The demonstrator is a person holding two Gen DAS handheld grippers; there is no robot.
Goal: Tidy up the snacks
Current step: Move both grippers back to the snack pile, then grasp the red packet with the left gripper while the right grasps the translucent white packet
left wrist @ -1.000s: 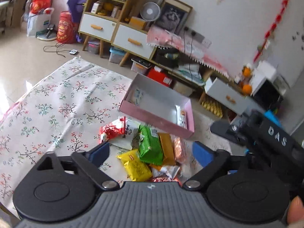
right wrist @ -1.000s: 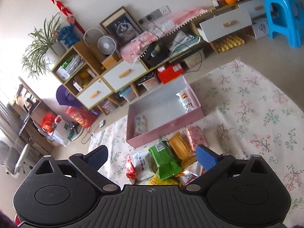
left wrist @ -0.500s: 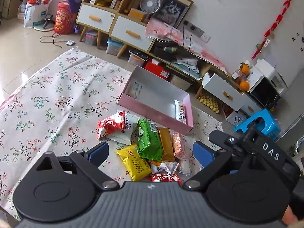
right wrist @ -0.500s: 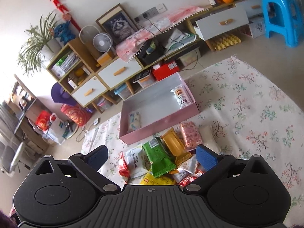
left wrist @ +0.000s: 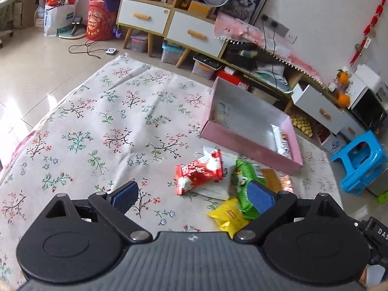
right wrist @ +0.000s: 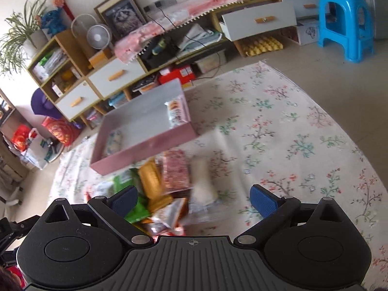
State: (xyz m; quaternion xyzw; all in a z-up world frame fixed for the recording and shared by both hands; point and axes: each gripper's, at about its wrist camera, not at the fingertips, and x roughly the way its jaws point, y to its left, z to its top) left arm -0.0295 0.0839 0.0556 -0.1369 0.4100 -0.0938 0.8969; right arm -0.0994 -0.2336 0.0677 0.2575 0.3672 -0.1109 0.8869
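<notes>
A pink box [left wrist: 252, 145] [right wrist: 145, 149] lies open on the floral cloth, with a packet at each end inside. In front of it is a heap of snacks: a red packet [left wrist: 198, 171], a white one under it, a green packet [left wrist: 243, 179] [right wrist: 135, 212], a yellow one [left wrist: 226, 215], an orange one [right wrist: 151, 180], a pink one [right wrist: 175, 171] and a pale one [right wrist: 202, 184]. My left gripper [left wrist: 194, 197] is open above the cloth, just short of the red packet. My right gripper [right wrist: 194, 200] is open over the near end of the heap.
The floral cloth [left wrist: 97, 131] covers the table. Beyond it stand low cabinets with white drawers [left wrist: 143, 19], a small fan [right wrist: 97, 36] and a blue plastic stool [left wrist: 361, 162] [right wrist: 344, 21]. The other gripper's body [left wrist: 378, 240] shows at the left view's right edge.
The left gripper has swung left and lower toward the red packet. The right gripper has dropped closer to the heap and shifted right. Both stay open.
</notes>
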